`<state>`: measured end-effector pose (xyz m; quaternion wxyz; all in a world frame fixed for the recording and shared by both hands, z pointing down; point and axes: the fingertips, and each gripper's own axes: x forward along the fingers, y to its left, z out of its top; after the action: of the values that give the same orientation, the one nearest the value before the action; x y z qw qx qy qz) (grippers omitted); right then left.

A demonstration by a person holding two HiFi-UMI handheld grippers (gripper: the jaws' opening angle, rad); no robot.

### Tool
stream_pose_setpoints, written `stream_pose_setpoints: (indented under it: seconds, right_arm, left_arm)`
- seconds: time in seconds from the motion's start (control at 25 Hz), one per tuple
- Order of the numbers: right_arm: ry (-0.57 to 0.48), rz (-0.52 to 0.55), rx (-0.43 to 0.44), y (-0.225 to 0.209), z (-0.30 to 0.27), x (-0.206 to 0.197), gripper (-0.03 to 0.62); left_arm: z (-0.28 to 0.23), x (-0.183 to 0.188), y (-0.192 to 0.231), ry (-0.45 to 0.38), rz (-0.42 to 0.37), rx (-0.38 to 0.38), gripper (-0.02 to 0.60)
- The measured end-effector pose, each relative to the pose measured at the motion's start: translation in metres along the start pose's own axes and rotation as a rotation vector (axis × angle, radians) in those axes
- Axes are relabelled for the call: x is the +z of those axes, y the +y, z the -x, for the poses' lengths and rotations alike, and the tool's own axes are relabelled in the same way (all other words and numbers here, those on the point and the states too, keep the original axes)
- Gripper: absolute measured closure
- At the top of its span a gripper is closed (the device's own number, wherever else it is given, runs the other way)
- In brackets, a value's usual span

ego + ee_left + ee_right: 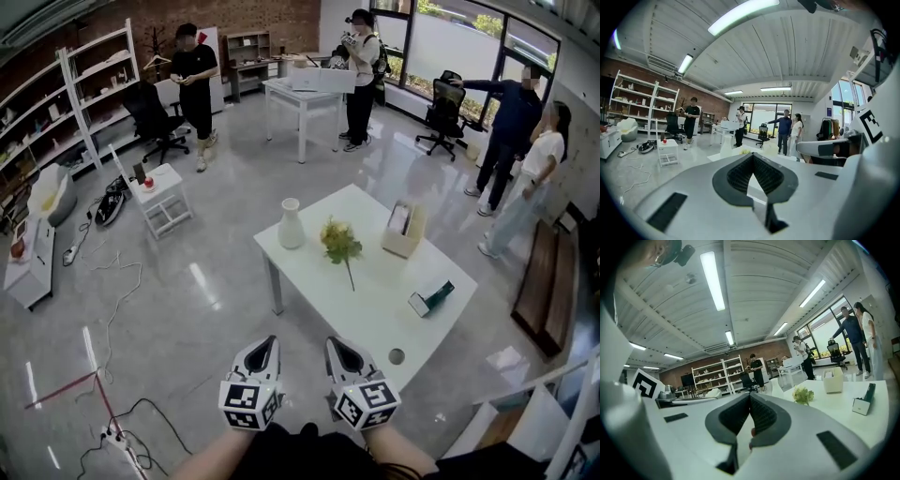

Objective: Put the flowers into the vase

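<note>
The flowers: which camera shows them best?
The head view: the flowers lie whole, stem included, on the table near the vase. The right gripper view shows just the blooms side-on; the left gripper view only a tiny yellowish speck.

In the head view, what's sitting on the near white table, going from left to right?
white vase → yellow flowers → beige box → green-and-white object

- The vase (291, 223) is seen in white.
- The flowers (340, 242) are shown yellow-green on a green stem.
- The table (375, 309) is coloured white.
- Black-and-white square markers are carried on the left gripper (270, 341) and right gripper (333, 343).
</note>
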<state>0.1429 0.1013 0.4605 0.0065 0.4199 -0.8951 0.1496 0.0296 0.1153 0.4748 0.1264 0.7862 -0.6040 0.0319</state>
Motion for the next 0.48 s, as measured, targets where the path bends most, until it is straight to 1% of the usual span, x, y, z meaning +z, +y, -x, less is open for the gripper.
stream_pose_setpoints:
  seconds: [0.24, 0.48]
  right_arm:
    - [0.01, -0.005, 0.005, -0.025, -0.03, 0.004, 0.591]
    - [0.002, 0.013, -0.018, -0.049, -0.084, 0.011, 0.591]
  left_arm:
    - [-0.031, -0.002, 0.01, 0.017, 0.01, 0.016, 0.577]
    - [-0.087, 0.005, 0.042, 0.005, 0.016, -0.01, 0.577]
